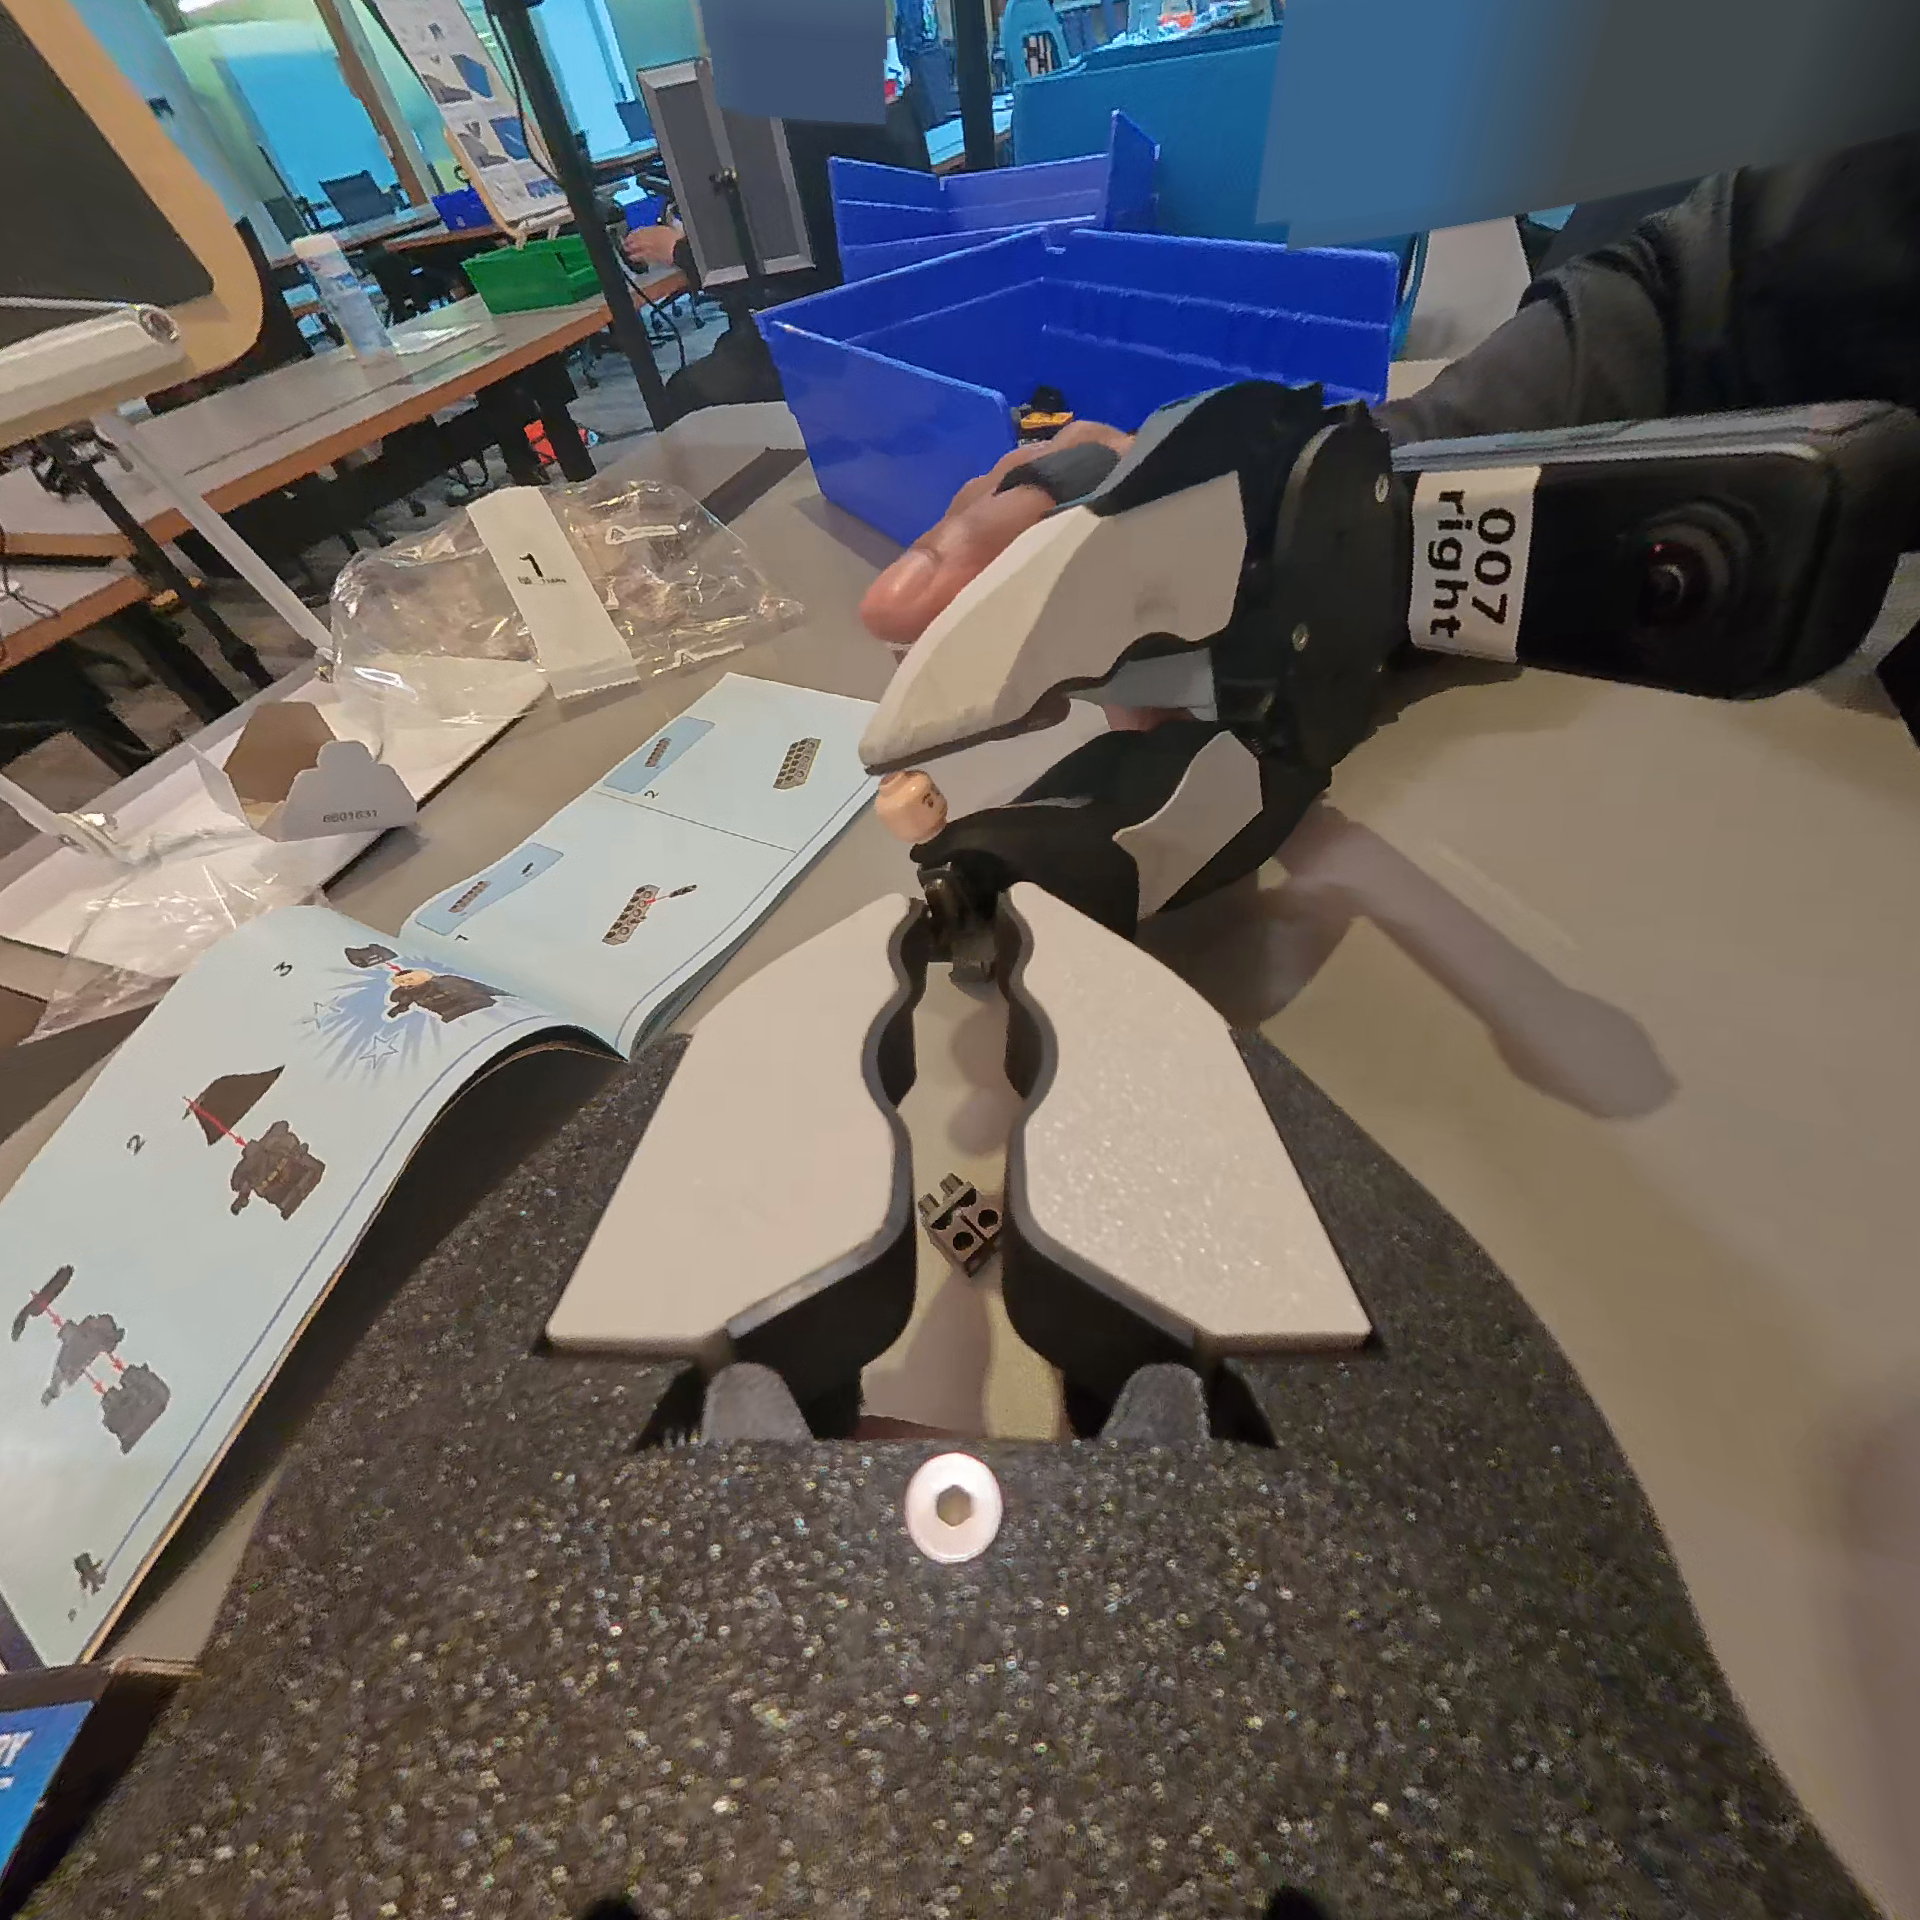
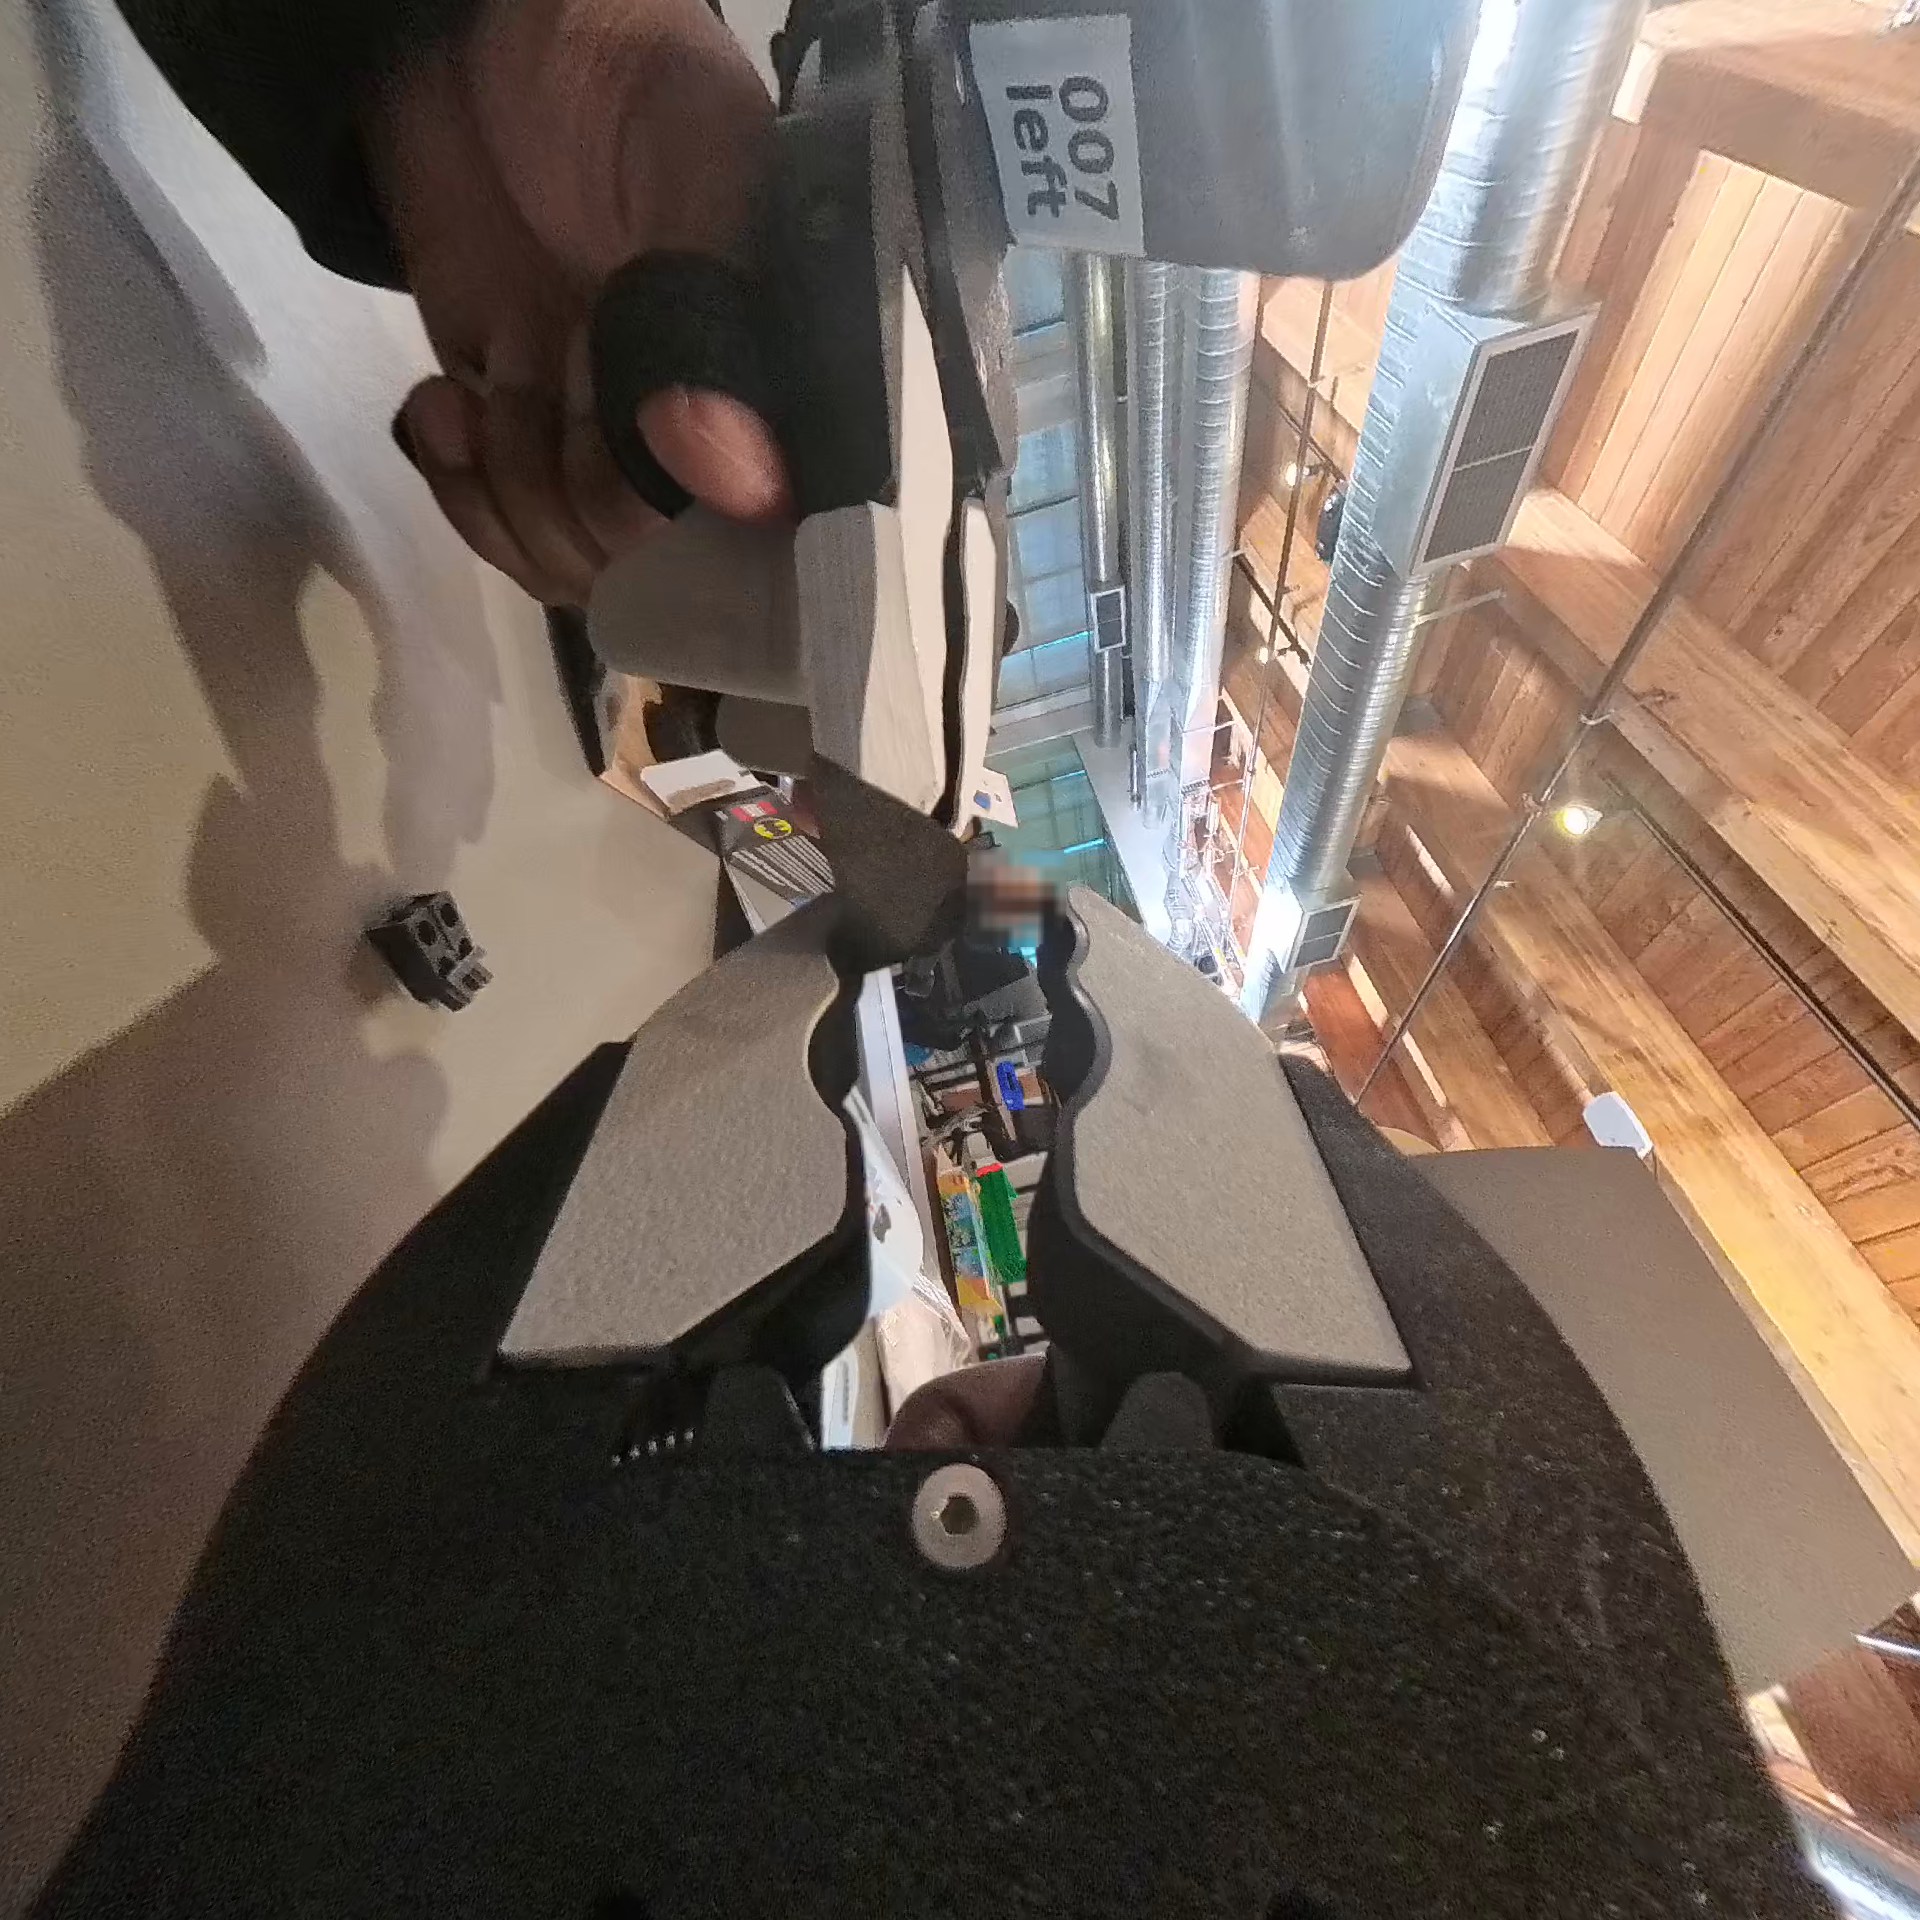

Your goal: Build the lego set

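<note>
Minifigure head (image 1: 911,810), small and beige, is up in the air above the bench (image 1: 1455,935), between the two fingertips of the right tool (image 2: 956,920). In the left wrist view the upper grey fingertip touches the top of the head and the lower black finger is just under it. The fingers of this tool stand a little apart, and I cannot tell if they really press on the head.

Just below the head, the left tool (image 1: 961,904) is clamped on a small dark figure piece (image 1: 954,925). Both of its grey fingertips are against this piece, and the piece points up toward the head.

A small black brick (image 1: 961,1231) lies on the bench under the left tool, not touched by anything. An open light-blue instruction booklet (image 1: 312,1091) lies to the left, with a clear plastic bag (image 1: 623,582) behind it. A blue bin (image 1: 883,416) stands farther back on the bench. A hand (image 1: 935,561) with a dark sleeve holds the right tool.
</note>
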Motion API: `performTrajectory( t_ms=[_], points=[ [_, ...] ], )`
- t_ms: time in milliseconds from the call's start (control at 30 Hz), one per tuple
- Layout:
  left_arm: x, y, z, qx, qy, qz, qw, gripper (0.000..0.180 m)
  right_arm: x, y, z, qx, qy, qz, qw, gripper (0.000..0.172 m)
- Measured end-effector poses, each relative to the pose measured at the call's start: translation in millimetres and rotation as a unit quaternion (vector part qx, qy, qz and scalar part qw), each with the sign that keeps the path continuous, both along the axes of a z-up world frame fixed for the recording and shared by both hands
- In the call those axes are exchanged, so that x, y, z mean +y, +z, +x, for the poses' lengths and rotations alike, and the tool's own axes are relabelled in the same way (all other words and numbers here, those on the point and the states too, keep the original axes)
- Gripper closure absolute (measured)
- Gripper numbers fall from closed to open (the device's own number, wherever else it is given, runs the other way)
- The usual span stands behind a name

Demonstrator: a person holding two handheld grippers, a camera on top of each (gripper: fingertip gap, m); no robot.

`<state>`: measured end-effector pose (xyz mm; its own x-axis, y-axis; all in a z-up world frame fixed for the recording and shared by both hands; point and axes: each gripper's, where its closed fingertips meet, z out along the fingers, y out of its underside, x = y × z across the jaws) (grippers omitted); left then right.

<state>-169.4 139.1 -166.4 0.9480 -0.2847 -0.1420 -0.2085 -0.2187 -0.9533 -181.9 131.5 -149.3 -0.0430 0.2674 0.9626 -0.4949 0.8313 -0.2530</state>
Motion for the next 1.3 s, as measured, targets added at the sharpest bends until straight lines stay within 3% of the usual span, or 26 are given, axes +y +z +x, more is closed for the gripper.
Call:
performTrajectory(
  t_ms=[267,533,667,900,1300],
  points=[
    [-3,-1,6,0.03,-0.019,-0.002,0.999,0.17,-4,-1,4,-0.009,0.018,-0.008,1.0,0.14],
    [-3,0,6,-0.001,-0.024,-0.005,1.0,0.169,-3,-1,2,-0.014,0.012,-0.023,1.0,0.144],
    [-2,-2,5,-0.033,-0.025,-0.015,0.999,0.17,-3,-3,1,-0.016,0.008,-0.02,1.0,0.144],
    [2,-8,1,-0.155,-0.025,-0.039,0.987,0.171,0,-11,-6,-0.053,-0.011,-0.03,0.998,0.143],
    [3,-11,-2,-0.197,-0.026,-0.044,0.979,0.171,2,-17,-11,-0.088,-0.01,-0.049,0.995,0.144]
  ],
)
